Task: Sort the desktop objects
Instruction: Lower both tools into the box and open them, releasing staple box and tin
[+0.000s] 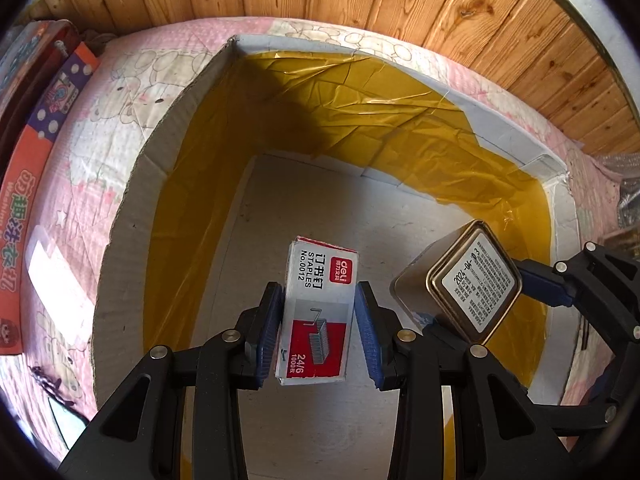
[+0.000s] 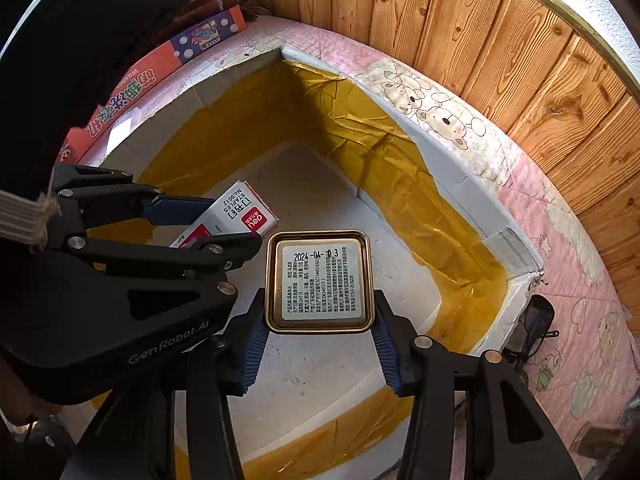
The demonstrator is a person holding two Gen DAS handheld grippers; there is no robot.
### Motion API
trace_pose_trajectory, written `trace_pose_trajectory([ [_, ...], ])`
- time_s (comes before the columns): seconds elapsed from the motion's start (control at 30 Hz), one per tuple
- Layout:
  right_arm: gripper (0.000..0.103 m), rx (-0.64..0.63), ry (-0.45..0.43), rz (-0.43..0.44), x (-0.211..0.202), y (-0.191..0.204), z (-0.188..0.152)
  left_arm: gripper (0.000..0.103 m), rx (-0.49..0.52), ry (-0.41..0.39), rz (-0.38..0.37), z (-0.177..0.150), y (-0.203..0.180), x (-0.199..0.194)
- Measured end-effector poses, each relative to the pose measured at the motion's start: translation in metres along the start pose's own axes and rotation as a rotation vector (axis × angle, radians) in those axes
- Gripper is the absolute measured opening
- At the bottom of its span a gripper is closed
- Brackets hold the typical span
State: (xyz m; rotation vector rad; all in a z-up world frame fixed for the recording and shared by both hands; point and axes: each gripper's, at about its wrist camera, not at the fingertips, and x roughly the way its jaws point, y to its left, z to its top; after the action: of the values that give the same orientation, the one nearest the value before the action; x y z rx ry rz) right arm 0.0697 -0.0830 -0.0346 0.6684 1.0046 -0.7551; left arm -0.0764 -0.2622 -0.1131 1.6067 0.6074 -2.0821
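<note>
My left gripper [image 1: 318, 320] is over the open white box [image 1: 132, 216] lined with yellow tape. A red-and-white staples box [image 1: 316, 312] sits between its blue pads; the left pad touches it and a narrow gap shows at the right pad. My right gripper [image 2: 320, 344] is shut on a square metal tin [image 2: 320, 282] with a white label, held above the box floor. The tin [image 1: 472, 280] shows at the right of the left wrist view. The staples box [image 2: 240, 212] and left gripper [image 2: 180, 216] show at the left of the right wrist view.
The box [image 2: 460, 188] rests on a pink cartoon-print cloth [image 2: 560, 240] against a wooden panel wall [image 2: 520, 60]. An orange and purple toy carton [image 1: 36, 184] lies left of the box. A dark object [image 2: 536, 320] sits by the box's right corner.
</note>
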Motion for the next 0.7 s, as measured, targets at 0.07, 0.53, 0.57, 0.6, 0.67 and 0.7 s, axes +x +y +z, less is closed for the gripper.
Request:
trace_pose_trajectory([
  [0.07, 0.05, -0.014, 0.011, -0.003, 0.003, 0.0, 0.001, 0.038, -0.006, 0.01, 0.006, 0.002, 0.001, 0.004],
  [0.53, 0.05, -0.093, 0.102, -0.026, 0.022, 0.003, 0.007, 0.038, -0.002, 0.052, 0.077, 0.01, -0.001, 0.028],
  [0.57, 0.05, -0.097, 0.111, -0.028, 0.023, 0.004, 0.007, 0.038, -0.002, 0.053, 0.08, 0.011, 0.0, 0.029],
  [0.6, 0.05, -0.103, 0.119, -0.031, 0.024, 0.004, 0.007, 0.038, -0.001, 0.055, 0.083, 0.011, 0.0, 0.03],
  [0.67, 0.05, -0.112, 0.137, -0.041, 0.028, 0.004, 0.008, 0.038, 0.001, 0.062, 0.089, 0.011, 0.0, 0.034],
  [0.7, 0.05, -0.114, 0.145, -0.044, 0.029, 0.005, 0.007, 0.038, 0.0, 0.069, 0.09, 0.012, 0.0, 0.037],
])
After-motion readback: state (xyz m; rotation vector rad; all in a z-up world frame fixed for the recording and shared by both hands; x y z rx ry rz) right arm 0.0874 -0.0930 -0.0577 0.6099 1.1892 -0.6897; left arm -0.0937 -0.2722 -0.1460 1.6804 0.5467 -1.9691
